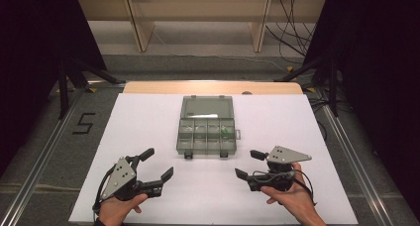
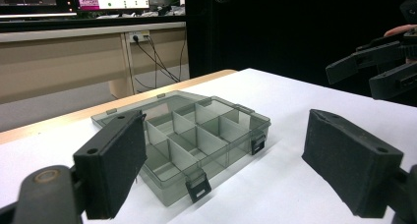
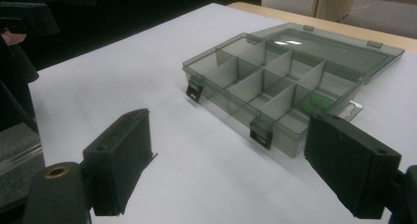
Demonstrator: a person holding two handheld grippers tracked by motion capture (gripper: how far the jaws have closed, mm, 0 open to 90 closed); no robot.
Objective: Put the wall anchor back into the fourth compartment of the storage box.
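step: start, nothing gripped | box [image 1: 206,125] mid-table, lid flat open, small green item [image 1: 227,132] in a right-hand cell | left gripper [image 1: 154,163] and right gripper [image 1: 249,164] jaws apart, empty, near edge | next: likely reach toward box

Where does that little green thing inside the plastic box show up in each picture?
High view: the green thing sits in the box's right-end compartment, far row.
Left gripper view: I cannot make it out.
Right gripper view: right of centre, behind a divider.
Shared landmark: the black latches.
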